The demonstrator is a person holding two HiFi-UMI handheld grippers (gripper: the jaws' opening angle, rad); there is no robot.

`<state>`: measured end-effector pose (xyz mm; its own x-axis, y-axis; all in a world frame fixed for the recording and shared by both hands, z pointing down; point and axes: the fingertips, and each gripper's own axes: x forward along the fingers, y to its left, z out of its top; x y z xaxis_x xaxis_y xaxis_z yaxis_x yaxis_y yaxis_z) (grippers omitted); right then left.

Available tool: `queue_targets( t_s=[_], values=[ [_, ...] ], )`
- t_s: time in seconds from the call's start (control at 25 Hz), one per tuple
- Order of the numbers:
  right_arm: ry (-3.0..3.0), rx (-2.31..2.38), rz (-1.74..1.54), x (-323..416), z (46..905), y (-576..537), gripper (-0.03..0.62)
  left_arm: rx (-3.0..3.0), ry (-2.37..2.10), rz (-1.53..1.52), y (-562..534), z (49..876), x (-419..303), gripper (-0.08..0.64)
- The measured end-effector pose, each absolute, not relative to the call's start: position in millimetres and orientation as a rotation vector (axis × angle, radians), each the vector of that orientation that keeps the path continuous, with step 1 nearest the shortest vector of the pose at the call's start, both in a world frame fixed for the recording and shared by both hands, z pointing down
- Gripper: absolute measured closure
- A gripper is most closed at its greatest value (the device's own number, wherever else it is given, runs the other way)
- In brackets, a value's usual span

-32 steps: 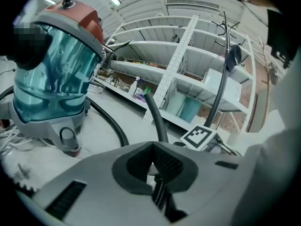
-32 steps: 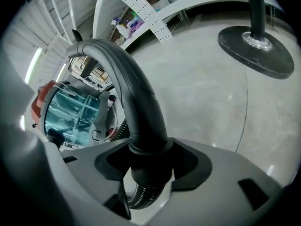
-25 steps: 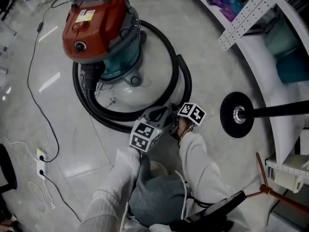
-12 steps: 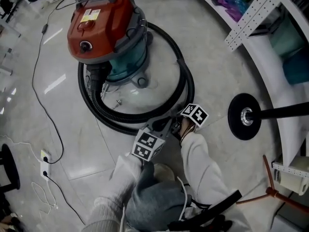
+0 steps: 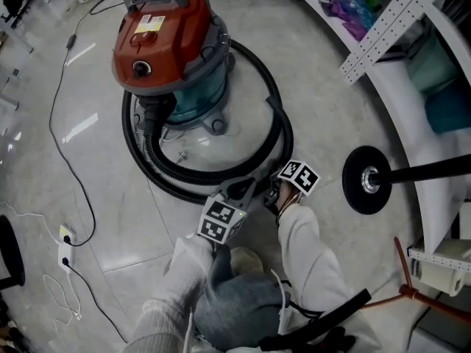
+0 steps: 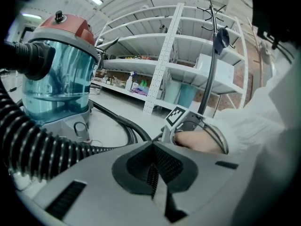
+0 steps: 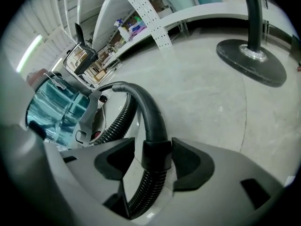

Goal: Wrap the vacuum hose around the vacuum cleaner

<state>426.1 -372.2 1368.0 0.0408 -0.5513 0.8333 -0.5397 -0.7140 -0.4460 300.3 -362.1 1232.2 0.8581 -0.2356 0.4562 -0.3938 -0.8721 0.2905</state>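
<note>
The black ribbed vacuum hose (image 5: 180, 175) leaves the inlet of the canister vacuum cleaner with the red lid and translucent teal tank (image 5: 165, 35) and lies on the floor in a ring round its base, with two strands side by side on the side nearest the person. Its far end turns into a smooth black curved pipe with a cuff. The right gripper (image 7: 155, 157) has its jaws closed on that cuff, one pad against each side, low in front of the machine. The left gripper (image 6: 151, 173) sits just beside it with its jaws pressed together and nothing between them, pointing toward the tank and the ribbed strand next to it. By the look of things the wrapping is well along: the hose already circles the body about once and overlaps itself. What seems left is to draw the held end in snug against the coil and set it down or tuck it so the ring does not spring open; the loop on the right side stands well apart from the tank and may want tightening. All of it rests on a pale glossy floor (image 5: 88, 197), where a thin black cable (image 5: 51, 131) trails to a white power strip (image 5: 62, 245). To the right stand a round black stand base (image 5: 366, 179) and white perforated shelving (image 5: 390, 20)
</note>
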Motion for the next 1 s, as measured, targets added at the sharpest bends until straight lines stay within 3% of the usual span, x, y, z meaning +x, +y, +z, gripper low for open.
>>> queue_targets(
  t_s=[0.24,0.56,0.6,0.8,1.0],
  values=[
    [1.275,-2.422,-1.766,436,1259,-351,0.357,2.564,-0.636,0.558,-383,1166,261,0.56],
    [1.733,-2.458,-1.425,370,987,-370,0.362,2.444,-0.942,0.47,-392,931,185,0.56],
    [1.778,-2.436,-1.384,356,947,-371,0.373,2.423,-0.982,0.443,-388,897,174,0.56],
    [2.039,-2.389,-1.139,280,763,-333,0.559,2.329,-1.188,0.28,-332,729,95,0.56],
    [2.109,-2.403,-1.072,209,657,-236,0.578,2.26,-1.293,0.239,-243,624,12,0.56]
  ],
)
